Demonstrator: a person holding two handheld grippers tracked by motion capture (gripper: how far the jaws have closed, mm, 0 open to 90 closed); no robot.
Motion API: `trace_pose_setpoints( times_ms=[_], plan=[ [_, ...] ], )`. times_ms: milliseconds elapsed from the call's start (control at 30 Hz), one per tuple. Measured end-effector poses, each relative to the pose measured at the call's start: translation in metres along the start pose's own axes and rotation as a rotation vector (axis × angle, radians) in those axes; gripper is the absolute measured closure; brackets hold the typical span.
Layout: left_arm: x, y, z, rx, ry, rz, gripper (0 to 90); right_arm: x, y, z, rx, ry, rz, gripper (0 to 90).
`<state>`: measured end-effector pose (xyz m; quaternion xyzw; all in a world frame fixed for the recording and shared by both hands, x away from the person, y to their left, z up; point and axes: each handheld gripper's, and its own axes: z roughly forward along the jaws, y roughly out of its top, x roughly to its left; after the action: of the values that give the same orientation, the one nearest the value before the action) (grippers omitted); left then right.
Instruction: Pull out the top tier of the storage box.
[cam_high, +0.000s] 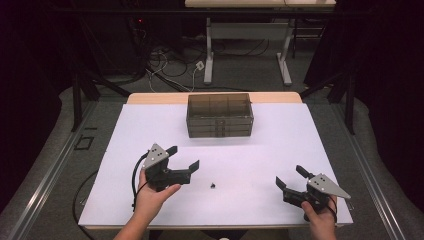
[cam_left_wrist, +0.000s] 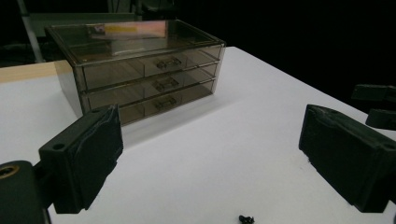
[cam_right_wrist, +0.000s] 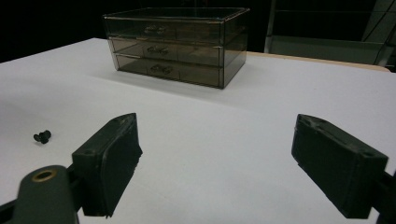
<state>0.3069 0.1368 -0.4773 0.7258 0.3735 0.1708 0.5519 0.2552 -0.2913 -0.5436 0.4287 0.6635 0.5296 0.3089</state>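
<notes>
Small black screw (cam_high: 213, 185) lies alone on white table (cam_high: 260, 200), between both grippers, nearer left. Left gripper (cam_high: 183, 157) hovers just beside it, jaws spread, nothing held. Right gripper (cam_high: 291, 177) farther off, jaws spread, empty. Smoky three-drawer box (cam_high: 219, 115) at far edge, drawers closed.

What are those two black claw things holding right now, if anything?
Nothing. The left gripper and the right gripper both stand open and empty. The small black screw lies loose on the white table between them.
</notes>
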Motion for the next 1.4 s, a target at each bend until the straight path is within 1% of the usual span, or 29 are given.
trace_pose_setpoints(
  times_ms=[100,267,367,400,433,467,633,700,733,767,867,933,1000,1100,1133,1200,1267,1400],
  plan=[
    [-0.002,0.007,0.003,0.002,0.012,0.004,8.6,0.0,0.0,0.001,-0.003,0.006,0.006,14.7],
    [-0.004,0.018,0.009,0.001,0.03,0.026,14.8,0.0,0.0,0.002,0.002,0.008,0.01,14.7],
    [-0.005,0.024,0.012,0.011,0.042,0.044,15.4,0.0,-0.001,0.002,0.007,0.013,0.014,14.8],
    [-0.006,0.027,0.013,0.016,0.057,0.054,16.5,-0.001,-0.001,0.003,0.004,0.01,0.015,14.8],
    [-0.006,0.028,0.014,0.016,0.064,0.057,16.5,-0.001,-0.001,0.003,0.004,0.01,0.015,14.8],
    [-0.006,0.031,0.015,0.021,0.059,0.054,18.4,-0.001,-0.001,0.003,0.006,0.009,0.019,14.7],
    [-0.008,0.04,0.02,0.032,0.047,0.015,20.8,-0.001,-0.001,0.003,0.012,0.009,0.031,14.7],
    [-0.008,0.044,0.022,0.031,0.042,-0.007,22.0,-0.001,-0.001,0.003,0.014,0.011,0.022,14.7],
    [-0.008,0.046,0.023,0.024,0.031,-0.035,22.6,-0.001,-0.002,0.003,0.015,0.014,0.027,14.7],
    [-0.008,0.048,0.023,0.019,0.026,-0.05,22.6,-0.001,-0.002,0.003,0.015,0.014,0.027,14.7],
    [-0.006,0.055,0.026,0.017,0.02,-0.082,24.8,-0.001,-0.002,0.003,0.017,0.015,0.033,14.8],
    [-0.006,0.059,0.028,0.02,0.015,-0.093,25.0,-0.001,-0.002,0.003,0.018,0.013,0.035,14.8],
    [-0.005,0.062,0.031,0.016,0.005,-0.124,25.7,-0.002,-0.002,0.003,0.018,0.014,0.034,14.7],
    [-0.004,0.068,0.033,0.015,0.002,-0.146,27.1,-0.002,-0.002,0.004,0.016,0.013,0.033,14.7],
    [-0.004,0.071,0.034,0.014,0.001,-0.161,27.3,-0.002,-0.002,0.004,0.015,0.013,0.034,14.7],
    [-0.004,0.075,0.036,0.02,0.004,-0.175,28.3,-0.002,-0.002,0.004,0.014,0.014,0.034,14.7],
    [-0.004,0.078,0.038,0.029,0.014,-0.177,28.6,-0.002,-0.002,0.004,0.017,0.017,0.034,14.7],
    [-0.007,0.084,0.044,0.04,0.037,-0.166,29.5,-0.003,-0.003,0.004,0.018,0.017,0.038,14.8]
  ],
)
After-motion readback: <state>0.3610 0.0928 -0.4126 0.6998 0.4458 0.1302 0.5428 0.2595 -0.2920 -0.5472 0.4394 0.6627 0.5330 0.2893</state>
